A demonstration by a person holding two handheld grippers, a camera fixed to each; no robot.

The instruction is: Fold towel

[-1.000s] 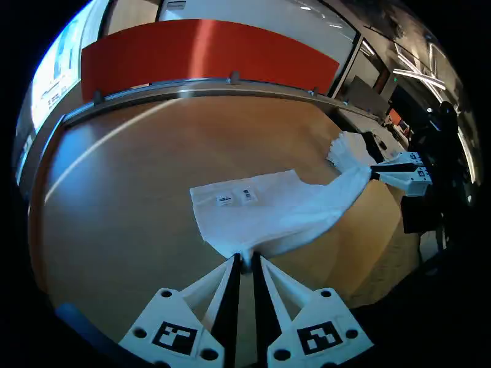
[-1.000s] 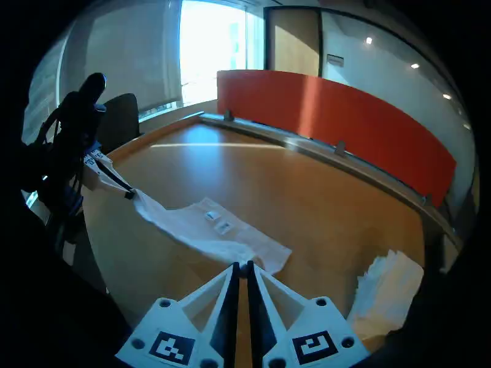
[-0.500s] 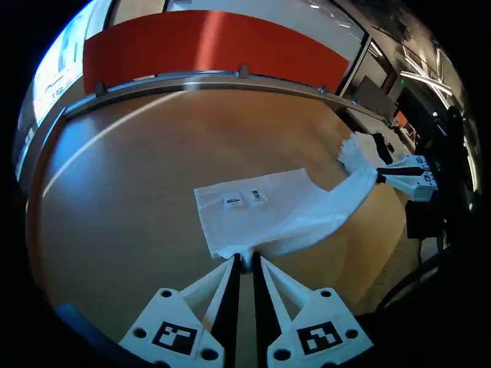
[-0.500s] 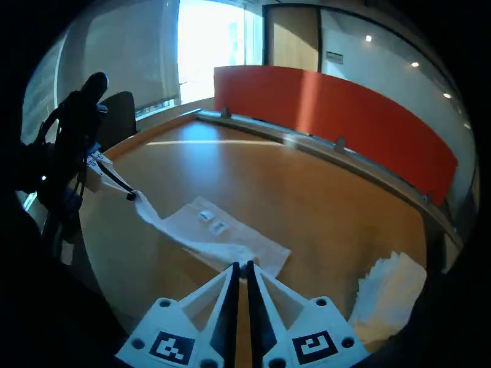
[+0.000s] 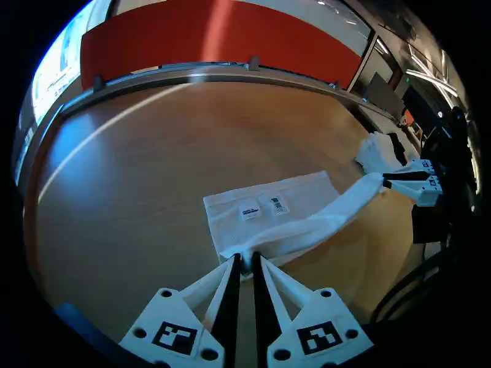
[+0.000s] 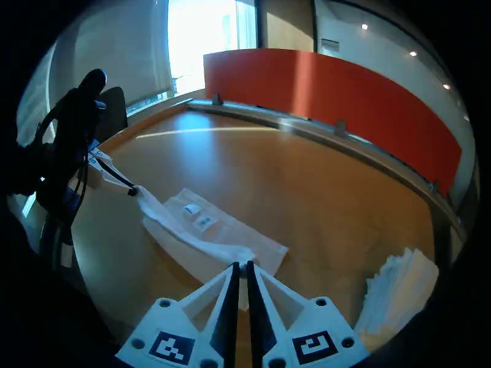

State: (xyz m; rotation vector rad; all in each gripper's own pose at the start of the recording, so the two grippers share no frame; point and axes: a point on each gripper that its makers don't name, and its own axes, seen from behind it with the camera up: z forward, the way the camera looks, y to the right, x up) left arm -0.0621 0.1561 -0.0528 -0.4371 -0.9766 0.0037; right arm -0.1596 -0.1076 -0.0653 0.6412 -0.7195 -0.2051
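A white towel with two small labels lies on the wooden table, its near edge lifted off the surface. My left gripper is shut on one near corner of that edge. My right gripper is shut on the other near corner of the towel. The lifted edge hangs as a band between the two grippers. In the left gripper view the right gripper shows at the right, held by a dark hand. In the right gripper view the left gripper shows at the left.
A stack of folded white towels lies near the table's right edge, also in the left gripper view as the stack. A red partition with a metal rail runs along the table's far side. A person in dark clothing stands at the left.
Both grippers have risen and moved forward with the towel's near edge, drawing it over the flat part. The labels now lie closer to the lifted band.
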